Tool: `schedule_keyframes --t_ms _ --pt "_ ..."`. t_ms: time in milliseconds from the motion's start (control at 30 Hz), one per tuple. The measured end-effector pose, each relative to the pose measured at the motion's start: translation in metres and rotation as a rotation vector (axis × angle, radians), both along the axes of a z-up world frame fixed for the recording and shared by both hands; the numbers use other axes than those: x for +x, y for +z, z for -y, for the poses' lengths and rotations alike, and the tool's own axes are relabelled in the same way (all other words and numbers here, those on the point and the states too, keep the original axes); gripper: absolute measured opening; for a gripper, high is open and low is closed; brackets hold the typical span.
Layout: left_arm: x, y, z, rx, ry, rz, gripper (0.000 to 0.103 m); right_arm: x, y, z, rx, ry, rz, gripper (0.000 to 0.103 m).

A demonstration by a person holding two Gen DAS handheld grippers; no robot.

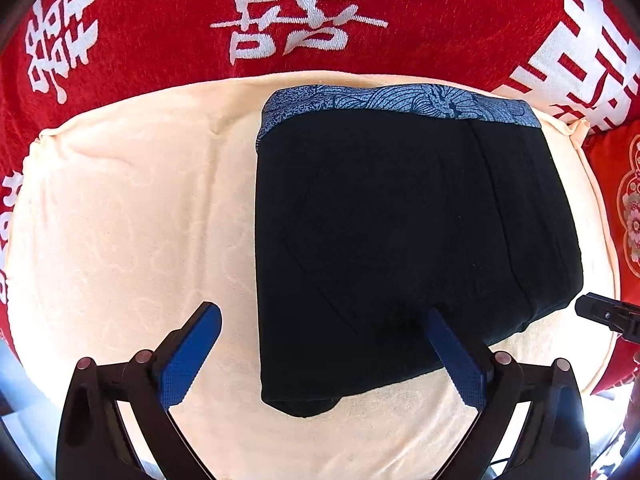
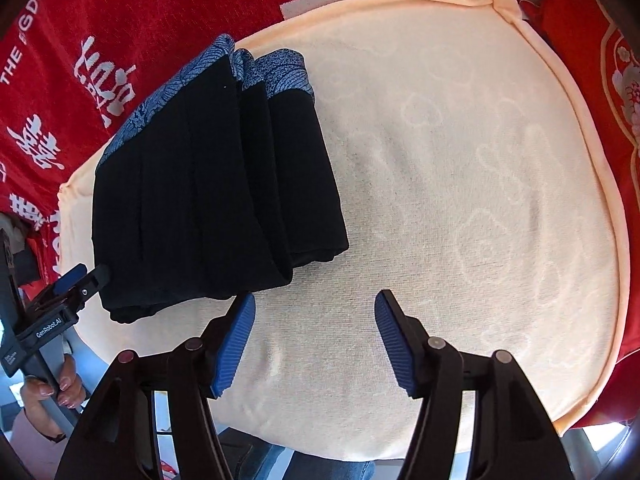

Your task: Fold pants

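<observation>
Folded pants, black with a blue patterned waistband, lying in a compact stack on a cream cushion; red cloth with white characters surrounds the cushion.

Left tool: fingers spread wide, pointing down over the near edge of the pants. Its left finger stands over bare cushion beside the stack; its right finger overlaps the dark fabric, though contact cannot be judged. Nothing is pinched between the pads.

Right tool: fingers apart, empty, over bare cushion. The pants lie ahead of it and to its left, with the near corner of the stack just beside its left finger; the layered folds show along the stack's edge facing this tool.

In the right wrist view the left tool appears at the stack's far corner, with the person's hand gripping its handle.
</observation>
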State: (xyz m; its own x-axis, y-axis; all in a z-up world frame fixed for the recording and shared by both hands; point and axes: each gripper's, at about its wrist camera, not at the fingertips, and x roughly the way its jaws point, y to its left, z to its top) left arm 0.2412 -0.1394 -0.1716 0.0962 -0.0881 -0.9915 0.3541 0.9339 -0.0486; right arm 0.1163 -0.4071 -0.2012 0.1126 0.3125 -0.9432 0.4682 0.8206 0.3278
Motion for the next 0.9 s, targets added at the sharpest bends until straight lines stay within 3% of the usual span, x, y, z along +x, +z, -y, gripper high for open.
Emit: schedule_keyframes --t_ms 133,300,433,633,767,900 --pt "0.008 -0.004 0.002 0.003 0.011 -0.017 0.103 0.002 0.003 0.005 0.019 -0.022 0.022 0.079" --pt "0.017 -0.005 0.001 0.010 0.017 -0.019 0.103 0.005 0.006 0.011 0.037 -0.018 0.052 0.080" --pt "0.027 -0.005 -0.003 -0.022 0.035 -0.030 0.103 0.013 0.006 0.019 0.061 -0.018 0.103 0.088" --pt "0.047 -0.012 -0.007 -0.033 0.047 -0.068 0.103 0.025 -0.008 0.033 0.121 -0.030 0.104 0.088" --pt "0.058 -0.016 -0.012 -0.086 0.033 -0.097 0.103 0.035 -0.014 0.043 0.178 -0.025 0.139 0.089" --pt "0.076 -0.032 -0.030 -0.213 0.061 -0.212 0.103 0.047 -0.027 0.046 0.277 -0.008 0.155 0.089"
